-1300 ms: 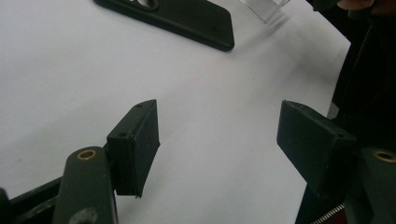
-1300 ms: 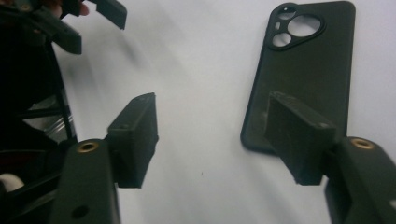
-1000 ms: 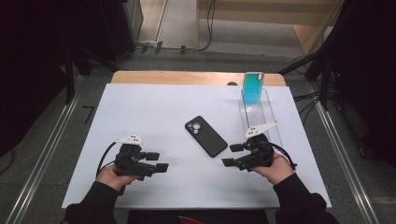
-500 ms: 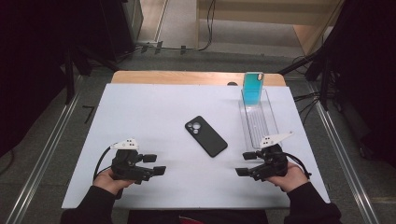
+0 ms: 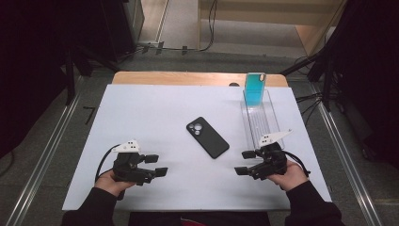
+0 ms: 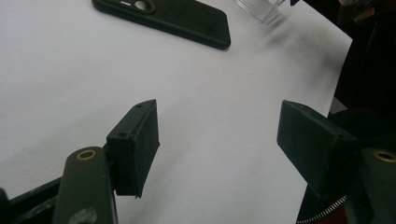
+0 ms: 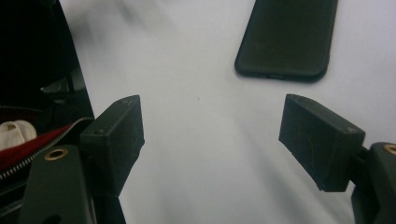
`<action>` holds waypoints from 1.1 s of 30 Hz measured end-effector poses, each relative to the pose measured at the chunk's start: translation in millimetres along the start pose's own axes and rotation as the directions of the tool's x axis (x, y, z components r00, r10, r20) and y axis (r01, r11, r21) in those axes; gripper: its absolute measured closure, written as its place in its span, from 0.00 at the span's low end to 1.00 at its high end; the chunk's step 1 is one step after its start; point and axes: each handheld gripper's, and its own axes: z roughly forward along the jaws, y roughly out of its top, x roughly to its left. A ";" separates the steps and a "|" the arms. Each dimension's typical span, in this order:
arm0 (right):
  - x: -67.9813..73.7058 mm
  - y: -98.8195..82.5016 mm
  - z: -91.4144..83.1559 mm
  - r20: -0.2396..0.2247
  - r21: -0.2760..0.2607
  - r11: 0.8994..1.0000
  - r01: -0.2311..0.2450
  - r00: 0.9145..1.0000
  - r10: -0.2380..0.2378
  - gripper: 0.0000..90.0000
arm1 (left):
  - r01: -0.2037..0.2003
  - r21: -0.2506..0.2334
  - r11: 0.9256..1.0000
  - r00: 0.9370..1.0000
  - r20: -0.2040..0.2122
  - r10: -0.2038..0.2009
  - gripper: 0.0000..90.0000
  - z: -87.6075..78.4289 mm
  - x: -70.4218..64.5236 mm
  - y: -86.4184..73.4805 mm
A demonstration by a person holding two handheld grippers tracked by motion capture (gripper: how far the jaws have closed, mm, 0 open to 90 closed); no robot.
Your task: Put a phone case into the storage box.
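Observation:
A black phone [image 5: 207, 137] lies camera side up near the middle of the white table [image 5: 141, 108]; it also shows in the left gripper view [image 6: 173, 18] and the right gripper view [image 7: 285, 37]. My left gripper [image 5: 156, 165] rests low at the front left, jaws wide apart and empty [image 6: 217, 140]. My right gripper [image 5: 243, 162] sits at the front right, open and empty too [image 7: 210, 140], pointing left toward the phone's near end. A teal phone [image 5: 255, 88] stands upright at the far end of a clear slotted rack [image 5: 261, 121].
The clear rack runs along the table's right side, just beyond my right hand. A wooden strip [image 5: 188, 78] borders the far table edge. Metal rails [image 5: 42, 155] and cables lie on the floor around the table.
Both hands pulled back toward the front edge. The right gripper moved right and nearer, away from the black phone. The left one slid slightly nearer. The phones stayed put.

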 end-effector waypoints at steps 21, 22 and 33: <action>8.1 53.8 18.8 0.180 -0.032 0.999 -0.034 0.983 0.039 0.22 | 0.056 0.035 0.998 0.998 0.019 -0.057 0.26 -2.3 8.6 1.6; 8.3 56.3 19.8 0.187 -0.035 0.999 -0.034 0.982 0.040 0.22 | 0.059 0.035 0.998 0.998 0.021 -0.059 0.26 -2.4 8.7 1.5; -0.4 77.0 39.1 0.200 -0.020 0.999 -0.041 0.979 0.044 0.21 | 0.064 0.030 0.998 0.998 0.026 -0.065 0.26 -2.6 9.2 1.6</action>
